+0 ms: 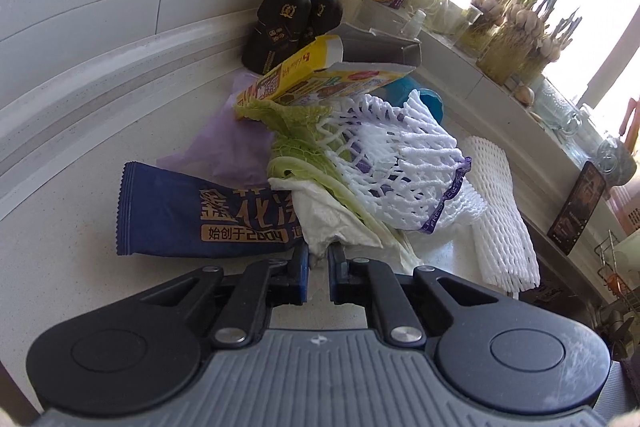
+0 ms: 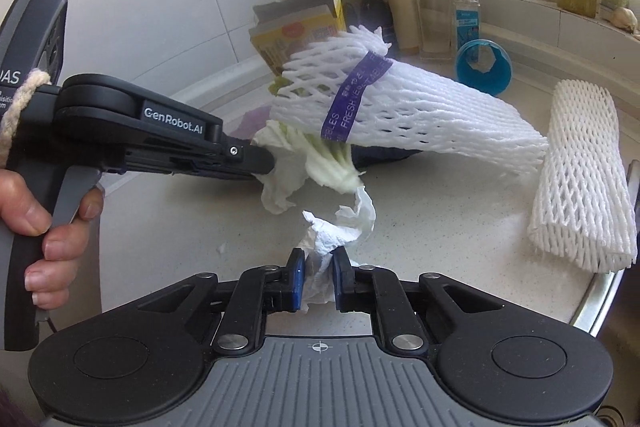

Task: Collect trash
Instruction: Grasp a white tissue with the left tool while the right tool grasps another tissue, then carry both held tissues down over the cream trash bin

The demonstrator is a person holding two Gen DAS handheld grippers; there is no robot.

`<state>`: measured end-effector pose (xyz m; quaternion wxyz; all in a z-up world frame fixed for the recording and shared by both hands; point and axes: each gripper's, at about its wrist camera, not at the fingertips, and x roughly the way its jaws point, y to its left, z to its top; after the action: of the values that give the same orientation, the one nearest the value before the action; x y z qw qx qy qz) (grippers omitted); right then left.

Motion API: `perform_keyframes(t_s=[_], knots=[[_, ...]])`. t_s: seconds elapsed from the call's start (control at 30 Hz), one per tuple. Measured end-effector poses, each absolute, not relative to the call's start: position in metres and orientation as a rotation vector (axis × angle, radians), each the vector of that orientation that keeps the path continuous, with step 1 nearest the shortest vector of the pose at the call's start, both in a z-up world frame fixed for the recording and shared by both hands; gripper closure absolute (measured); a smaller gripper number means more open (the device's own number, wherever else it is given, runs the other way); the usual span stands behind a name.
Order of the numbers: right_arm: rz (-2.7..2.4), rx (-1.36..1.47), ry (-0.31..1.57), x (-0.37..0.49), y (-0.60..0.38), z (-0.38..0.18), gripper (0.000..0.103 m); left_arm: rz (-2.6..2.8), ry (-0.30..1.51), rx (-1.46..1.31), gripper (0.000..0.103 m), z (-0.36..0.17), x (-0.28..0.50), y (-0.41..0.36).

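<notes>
Trash pile on the counter (image 2: 440, 227): crumpled paper towel (image 2: 324, 243) sits right at the front, pinched by the right gripper (image 2: 318, 263). Left gripper (image 1: 318, 259) is clamped on the towel's other end, coming in from 9 o'clock in the right view. Cabbage leaf (image 1: 296, 143) and banded foam net (image 2: 400, 115) lie at 12, blue wrapper (image 1: 200, 211) at 9 in the left view, loose foam sleeve (image 2: 584, 179) at 3.

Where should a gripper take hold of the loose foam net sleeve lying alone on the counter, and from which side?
Probably at the near end of the foam net sleeve, coming from above with a finger on each long side. It lies flat and apart from the trash pile, and its soft mesh should squash between the pads. Both grippers are busy now, shut on crumpled paper.
</notes>
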<state>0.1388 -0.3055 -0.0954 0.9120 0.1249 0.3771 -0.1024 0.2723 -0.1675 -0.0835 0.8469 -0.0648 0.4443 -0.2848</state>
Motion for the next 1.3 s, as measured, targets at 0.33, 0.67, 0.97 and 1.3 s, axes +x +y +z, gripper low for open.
perform_keyframes(t_s=[0.33,0.67,0.97,1.3], knots=[[-0.220,0.273,0.740,0.134,-0.307,-0.074,0.091,-0.605,0.894,-0.147,0.095,-0.060,0.253,-0.151],[-0.204,0.297,0.713,0.123,-0.298,-0.055,0.091,-0.573,0.876,-0.168,0.095,-0.049,0.233,-0.123],[-0.165,0.291,0.719,0.126,-0.276,-0.049,0.091,-0.516,0.868,-0.201,0.095,-0.045,0.212,-0.083],[-0.028,0.245,0.753,0.143,-0.215,-0.051,0.091,-0.380,0.914,-0.244,0.095,-0.060,0.177,-0.017]])
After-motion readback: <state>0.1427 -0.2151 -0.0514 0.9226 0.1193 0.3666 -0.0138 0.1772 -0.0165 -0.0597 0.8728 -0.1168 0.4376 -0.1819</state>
